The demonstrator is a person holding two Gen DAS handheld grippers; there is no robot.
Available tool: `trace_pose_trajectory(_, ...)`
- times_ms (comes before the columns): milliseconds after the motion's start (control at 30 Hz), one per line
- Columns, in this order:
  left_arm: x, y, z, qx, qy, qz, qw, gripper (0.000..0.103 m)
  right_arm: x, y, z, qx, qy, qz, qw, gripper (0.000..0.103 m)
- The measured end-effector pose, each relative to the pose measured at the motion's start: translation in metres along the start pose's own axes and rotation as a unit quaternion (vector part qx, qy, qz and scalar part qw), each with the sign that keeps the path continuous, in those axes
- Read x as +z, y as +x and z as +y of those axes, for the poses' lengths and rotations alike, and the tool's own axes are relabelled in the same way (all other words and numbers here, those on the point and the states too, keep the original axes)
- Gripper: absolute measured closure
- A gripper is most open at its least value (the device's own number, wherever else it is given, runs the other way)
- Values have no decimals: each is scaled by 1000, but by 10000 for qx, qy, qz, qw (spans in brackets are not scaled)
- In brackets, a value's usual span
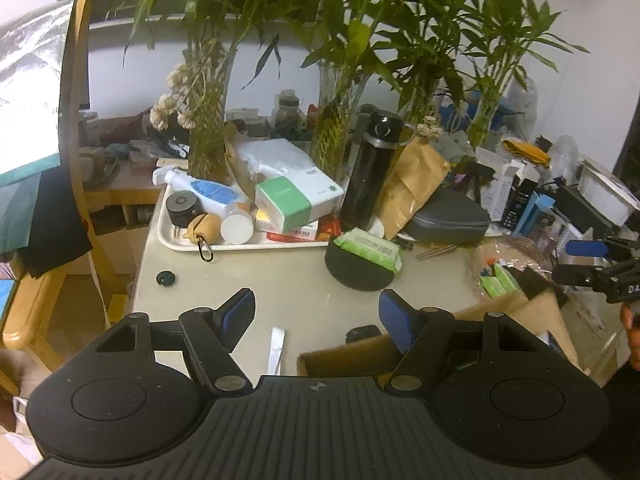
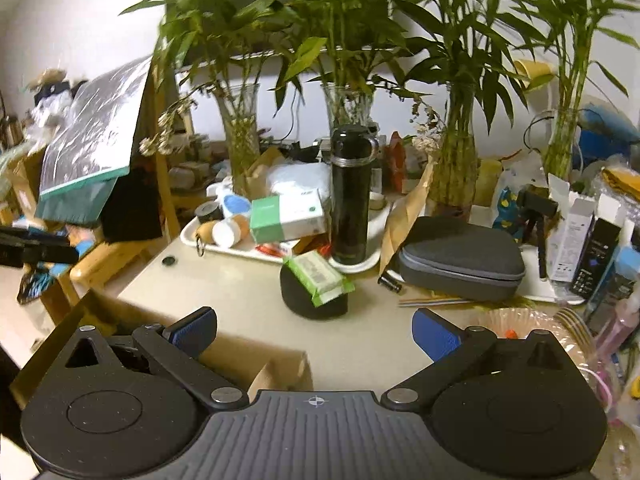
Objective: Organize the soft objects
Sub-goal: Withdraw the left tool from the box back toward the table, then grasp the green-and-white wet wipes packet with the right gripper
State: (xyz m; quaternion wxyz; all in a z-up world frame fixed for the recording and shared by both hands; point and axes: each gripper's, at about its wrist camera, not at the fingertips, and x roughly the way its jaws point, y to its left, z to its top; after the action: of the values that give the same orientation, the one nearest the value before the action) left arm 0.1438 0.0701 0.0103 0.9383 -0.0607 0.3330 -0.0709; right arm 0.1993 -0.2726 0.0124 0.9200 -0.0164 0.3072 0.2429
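Claws are both gaping wide and gripping nothing: left claw [image 1: 316, 316], right claw [image 2: 314, 334]. Green wipes pack [image 2: 318, 277] is lying tilted atop a dark round pouch [image 2: 308, 300] on the worktop [image 2: 224, 280], just beside the white tray [image 2: 256, 253].

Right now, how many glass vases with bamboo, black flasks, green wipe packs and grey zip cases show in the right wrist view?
Glass vases with bamboo: 4
Black flask: 1
Green wipe pack: 1
Grey zip case: 1
Total: 7
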Motion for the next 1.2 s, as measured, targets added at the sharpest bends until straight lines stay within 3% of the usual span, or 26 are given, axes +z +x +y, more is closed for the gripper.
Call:
trace_pose_trajectory(267,2,31,17,-37,-26,31,10000,35,1,35,-19,-192,385,-16,9991,0)
trace_pose_trajectory(700,4,54,34,88,-423,79,9990,35,20,95,-29,7,-293,78,9995,0)
trace_pose_trajectory(1200,1,57,32,89,-300,256,9992,35,26,180,-30,381,-732,432,9957,1)
